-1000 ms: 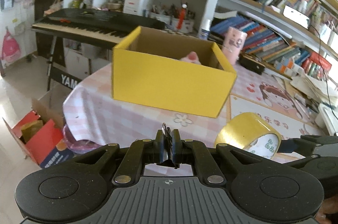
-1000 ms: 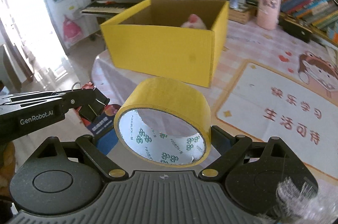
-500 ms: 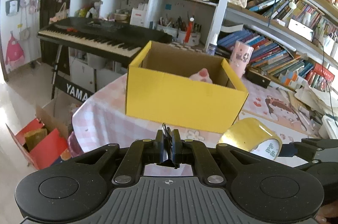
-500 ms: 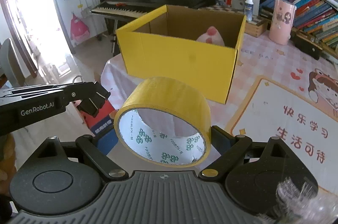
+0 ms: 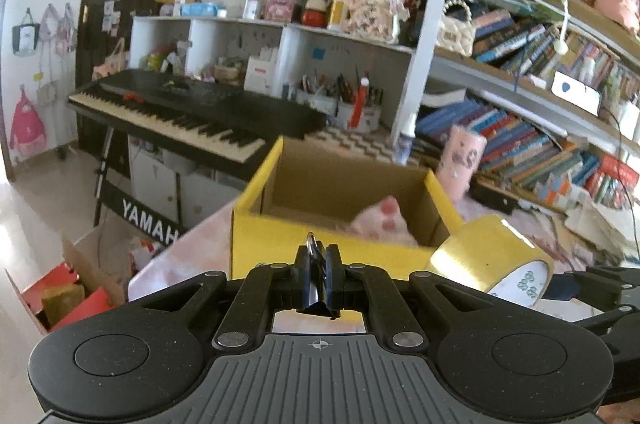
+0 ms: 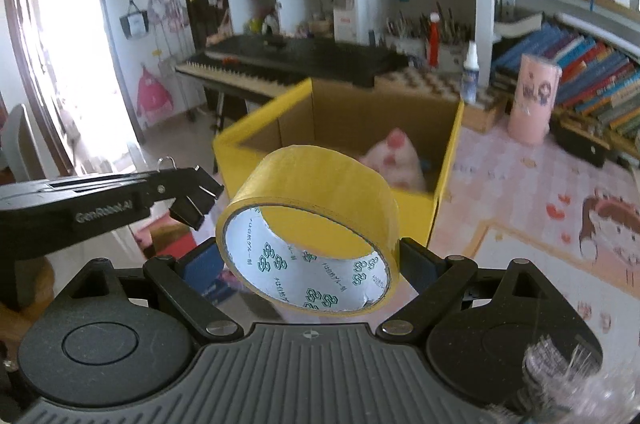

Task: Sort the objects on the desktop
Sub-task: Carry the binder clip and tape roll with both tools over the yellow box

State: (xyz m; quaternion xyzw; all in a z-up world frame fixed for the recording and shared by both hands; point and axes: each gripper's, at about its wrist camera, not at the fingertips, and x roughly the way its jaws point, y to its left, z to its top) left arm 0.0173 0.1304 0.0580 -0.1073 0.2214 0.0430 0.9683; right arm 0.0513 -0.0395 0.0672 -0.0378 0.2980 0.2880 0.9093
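Tape roll [image 6: 310,230] clamped across its width in right claw [image 6: 308,260], lower centre; binder clip [image 5: 317,278] pinched in closed left claw [image 5: 318,280]. Both raised since a second ago, yellow box [image 6: 416,208] now nearer, interior showing: drop-off probably close. Roll's hollow axis pointing back toward camera, slightly tilted.

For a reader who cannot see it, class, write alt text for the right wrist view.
The right tool grips a roll of yellow tape by its sides, in front of an open yellow box holding a pink plush toy. At left, the left tool holds a black binder clip.
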